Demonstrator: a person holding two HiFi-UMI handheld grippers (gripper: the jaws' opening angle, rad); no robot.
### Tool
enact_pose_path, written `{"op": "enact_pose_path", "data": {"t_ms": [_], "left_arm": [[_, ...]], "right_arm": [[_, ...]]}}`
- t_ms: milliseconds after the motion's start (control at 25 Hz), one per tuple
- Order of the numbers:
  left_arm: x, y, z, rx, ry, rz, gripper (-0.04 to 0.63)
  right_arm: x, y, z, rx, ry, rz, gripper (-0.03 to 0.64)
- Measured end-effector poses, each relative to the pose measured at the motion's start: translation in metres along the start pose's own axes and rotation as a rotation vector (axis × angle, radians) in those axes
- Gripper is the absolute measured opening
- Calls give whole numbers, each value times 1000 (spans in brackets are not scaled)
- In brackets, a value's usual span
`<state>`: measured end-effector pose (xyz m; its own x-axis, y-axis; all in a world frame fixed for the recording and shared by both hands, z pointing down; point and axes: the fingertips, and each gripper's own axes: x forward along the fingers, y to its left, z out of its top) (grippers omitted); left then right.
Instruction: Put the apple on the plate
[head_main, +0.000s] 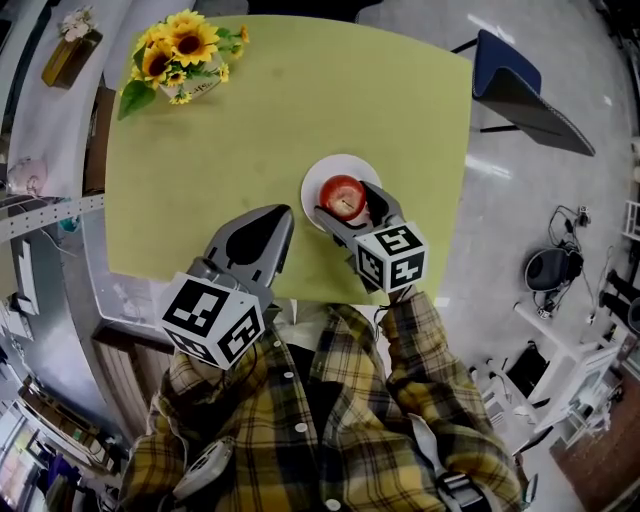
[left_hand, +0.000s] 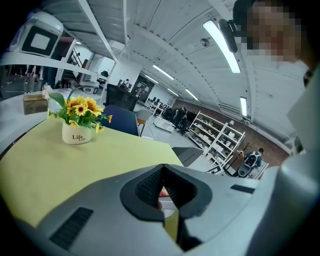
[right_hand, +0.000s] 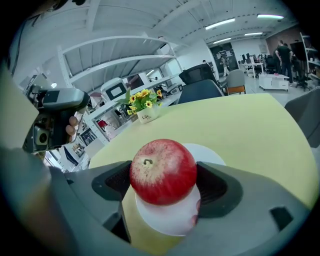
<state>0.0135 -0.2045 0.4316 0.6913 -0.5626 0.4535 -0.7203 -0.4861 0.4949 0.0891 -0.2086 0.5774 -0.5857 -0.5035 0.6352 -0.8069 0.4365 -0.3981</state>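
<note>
A red apple (head_main: 343, 196) is held between the jaws of my right gripper (head_main: 345, 201), just over a white plate (head_main: 318, 181) near the front edge of the yellow-green table (head_main: 260, 130). In the right gripper view the apple (right_hand: 163, 171) fills the gap of the right gripper (right_hand: 163, 183), both pads pressing on it, with the plate (right_hand: 212, 156) showing beneath; whether the apple touches the plate I cannot tell. My left gripper (head_main: 279, 216) hovers over the table to the plate's left, jaws closed and empty. The left gripper (left_hand: 162, 188) blocks most of its own view.
A white vase of sunflowers (head_main: 184, 52) stands at the table's far left corner, also visible as the vase (left_hand: 76, 133) in the left gripper view. A blue chair (head_main: 512, 72) sits beyond the table's far right corner. Shelves and clutter line the floor on both sides.
</note>
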Motion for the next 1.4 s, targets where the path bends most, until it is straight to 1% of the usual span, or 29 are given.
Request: {"op": "enact_pose_path", "data": {"t_ms": [280,640,760,1000,1160,1400], "left_arm": [[-8,7,-2,-22,-4,27,6],[-13,7,-4,-31,-9,25,6],[-13,7,-6,-37,-4,24,6],[-12,7,-10,-37,4,15,6],[-13,6,-10,-35,9,9,6],[-15,6,-6,-25,5,3,6]], "right_arm": [[2,-2,-1,-3,19,2,379],[4,-2,0,24,45,3,379],[3,-3,0,25,52,-9,379],[1,-5,5,24,24,-30,382],[-2,-1,8,29,14,-16,385],[-6,6,14,10,2,-11,385]]}}
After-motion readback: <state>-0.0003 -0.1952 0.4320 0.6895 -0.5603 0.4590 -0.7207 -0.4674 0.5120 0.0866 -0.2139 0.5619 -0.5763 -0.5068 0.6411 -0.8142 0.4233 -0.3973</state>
